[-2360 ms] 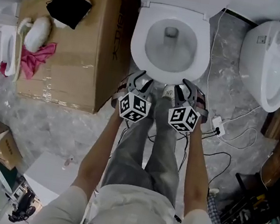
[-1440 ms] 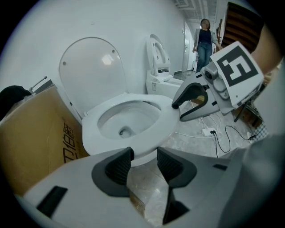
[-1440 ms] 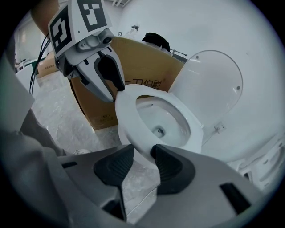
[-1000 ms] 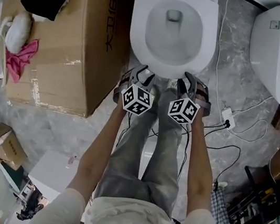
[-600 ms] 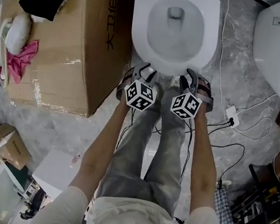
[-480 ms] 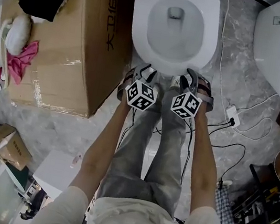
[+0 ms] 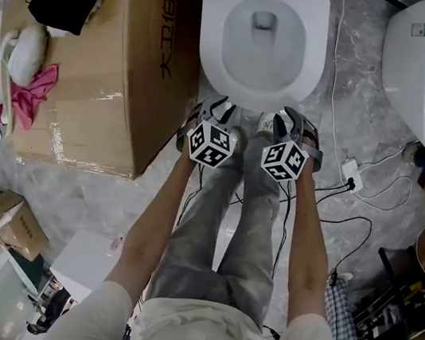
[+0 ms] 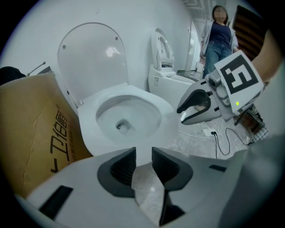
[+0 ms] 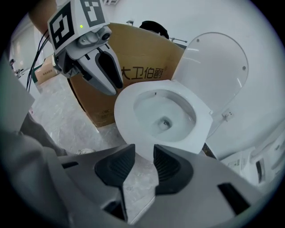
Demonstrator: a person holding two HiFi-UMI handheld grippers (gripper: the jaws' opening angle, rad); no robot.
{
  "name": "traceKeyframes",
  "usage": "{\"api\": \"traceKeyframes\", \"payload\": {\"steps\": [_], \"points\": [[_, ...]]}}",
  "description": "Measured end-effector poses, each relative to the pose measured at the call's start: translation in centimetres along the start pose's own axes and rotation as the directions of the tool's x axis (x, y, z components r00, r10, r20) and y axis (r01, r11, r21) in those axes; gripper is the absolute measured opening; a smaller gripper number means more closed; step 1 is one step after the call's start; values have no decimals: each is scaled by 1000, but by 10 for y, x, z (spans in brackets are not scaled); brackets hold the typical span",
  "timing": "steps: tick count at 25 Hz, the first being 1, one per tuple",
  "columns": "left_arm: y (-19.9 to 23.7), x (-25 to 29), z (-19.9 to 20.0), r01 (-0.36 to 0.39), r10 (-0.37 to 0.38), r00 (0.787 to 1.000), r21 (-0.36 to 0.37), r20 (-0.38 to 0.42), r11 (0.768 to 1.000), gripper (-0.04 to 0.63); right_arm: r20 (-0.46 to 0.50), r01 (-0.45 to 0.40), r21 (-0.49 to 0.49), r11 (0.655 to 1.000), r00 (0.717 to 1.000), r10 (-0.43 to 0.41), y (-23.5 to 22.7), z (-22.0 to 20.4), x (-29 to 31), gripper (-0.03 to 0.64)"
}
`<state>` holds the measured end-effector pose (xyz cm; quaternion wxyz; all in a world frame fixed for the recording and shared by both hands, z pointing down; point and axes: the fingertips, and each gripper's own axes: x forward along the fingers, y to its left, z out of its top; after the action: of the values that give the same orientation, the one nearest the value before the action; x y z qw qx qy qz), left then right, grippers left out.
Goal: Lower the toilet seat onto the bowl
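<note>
White seat (image 7: 208,43) flat on the bowl (image 7: 259,48); lid (image 8: 91,58) upright
Your left gripper (image 8: 143,162) and right gripper (image 9: 144,160) hover at its six o'clock; jaws apart, just narrowing, gripping nothing

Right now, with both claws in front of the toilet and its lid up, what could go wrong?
1. The left claw and right claw have just been closing on nothing, low by the front rim; the upright glossy white plastic lid stands at the back, a stretch over the white ceramic bowl.
2. That smooth lid may slip and slam.
3. The brown cardboard box close beside the toilet may crowd the left arm.
</note>
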<state>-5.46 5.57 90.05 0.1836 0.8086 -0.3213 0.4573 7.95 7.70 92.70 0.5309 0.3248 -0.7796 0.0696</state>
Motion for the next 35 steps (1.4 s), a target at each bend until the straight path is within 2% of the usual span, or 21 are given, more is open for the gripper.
{"api": "traceKeyframes", "payload": {"steps": [7, 12, 17, 26, 35], "points": [[6, -37, 41, -24, 26, 994, -19, 107, 1000, 63, 117, 77, 108, 991, 989, -90, -29, 35, -51, 52], [17, -70, 73, -62, 67, 978, -32, 196, 998, 17, 201, 143, 156, 977, 964, -173, -59, 67, -96, 8], [17, -109, 102, -76, 89, 957, -57, 276, 995, 12, 265, 160, 204, 966, 941, -211, -75, 92, -146, 6], [19, -178, 138, -91, 132, 907, -120, 400, 989, 12, 407, 117, 408, 905, 864, -295, -95, 142, -231, 5], [16, -236, 177, -109, 152, 865, -115, 479, 987, 12, 418, 139, 453, 880, 840, -348, -109, 153, -282, 5]]}}
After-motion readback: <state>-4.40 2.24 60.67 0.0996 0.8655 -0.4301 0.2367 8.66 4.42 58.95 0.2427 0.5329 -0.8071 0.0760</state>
